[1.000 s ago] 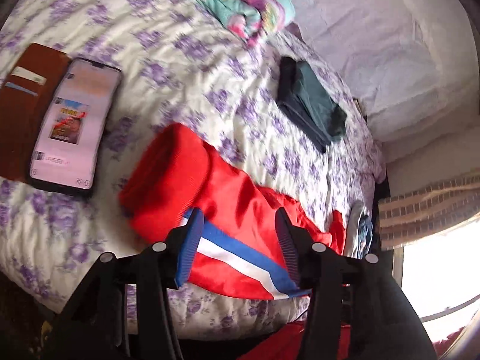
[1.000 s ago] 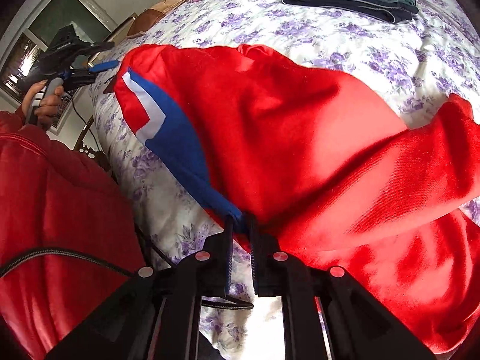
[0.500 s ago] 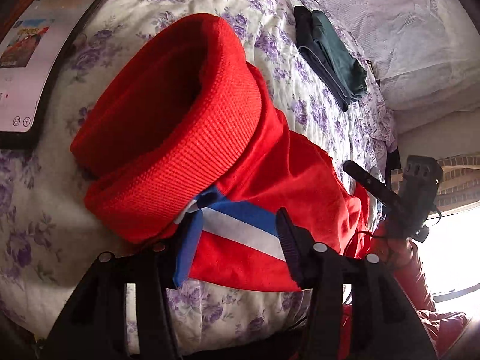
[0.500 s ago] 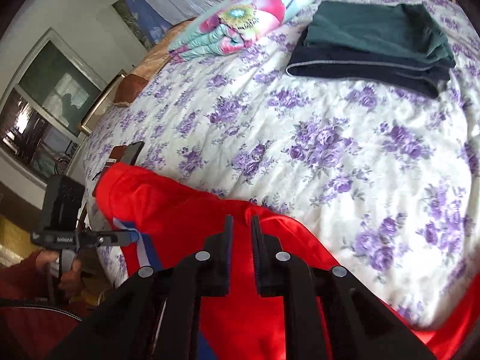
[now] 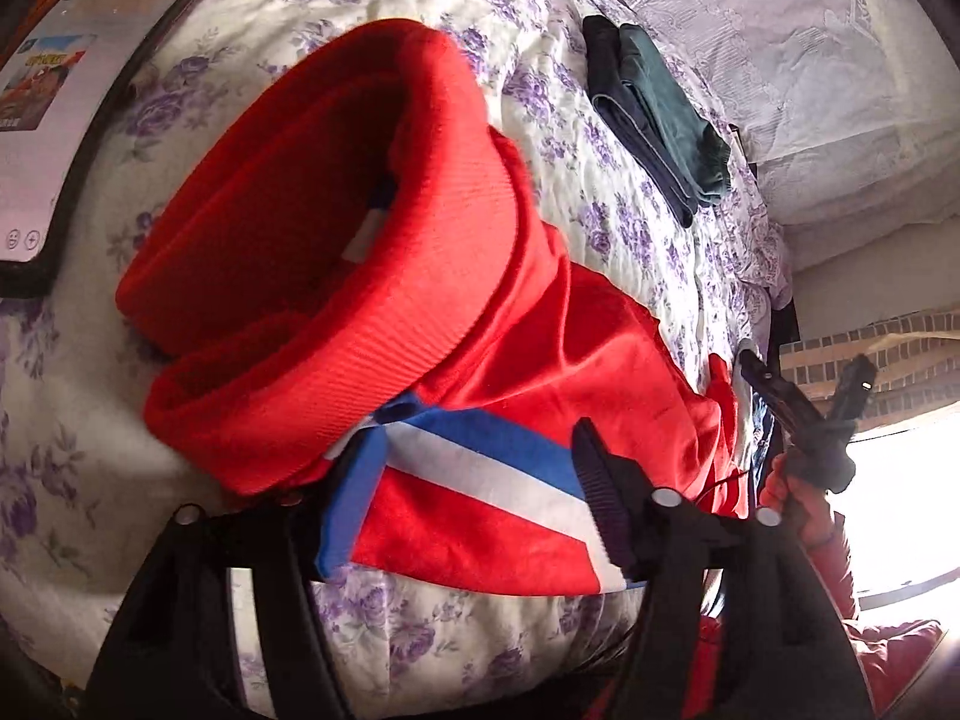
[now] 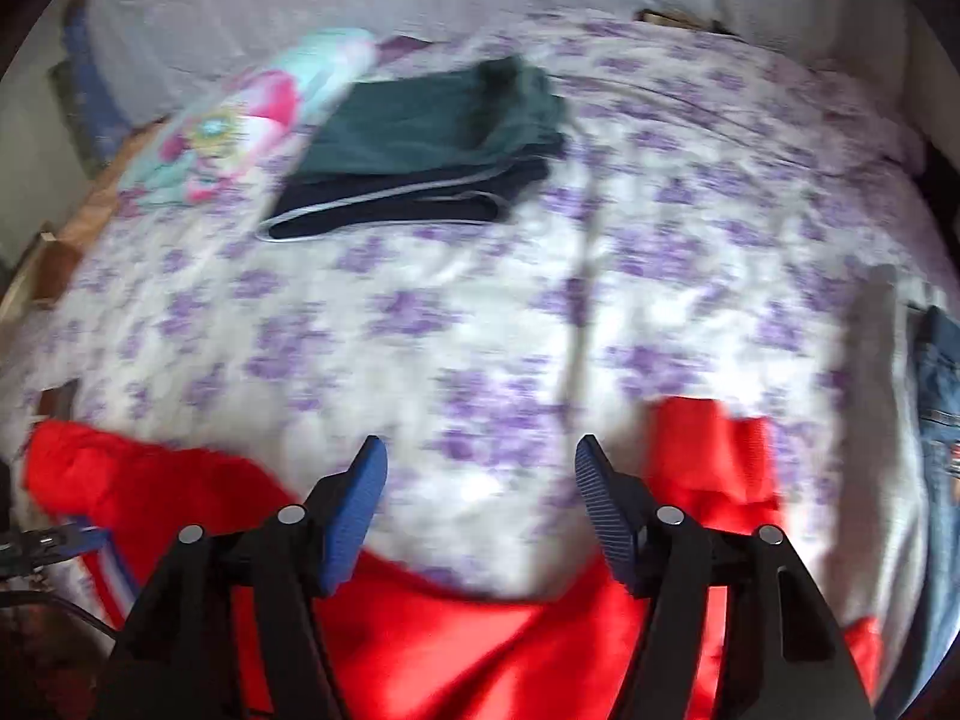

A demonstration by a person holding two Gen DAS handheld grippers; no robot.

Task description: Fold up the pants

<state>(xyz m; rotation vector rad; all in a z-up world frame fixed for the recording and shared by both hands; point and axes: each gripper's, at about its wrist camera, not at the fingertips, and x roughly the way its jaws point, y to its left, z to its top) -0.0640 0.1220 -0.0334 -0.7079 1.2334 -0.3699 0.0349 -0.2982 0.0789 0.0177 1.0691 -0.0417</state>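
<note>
Floral bedspread (image 6: 480, 312), red pants (image 5: 540, 372) between parted left tool (image 5: 474, 498), right tool (image 6: 480, 504) spread above them

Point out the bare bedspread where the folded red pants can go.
Free: the floral bedspread between the red pants and the dark folded clothes. Crowded: the phone beside the waistband, jeans at the right edge, patterned bundle further back.

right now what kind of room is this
Most likely a bedroom in a home: a bed under a purple-flowered bedspread, a bright pillow near its head, and folded dark clothes laid out beside the red pants.
</note>
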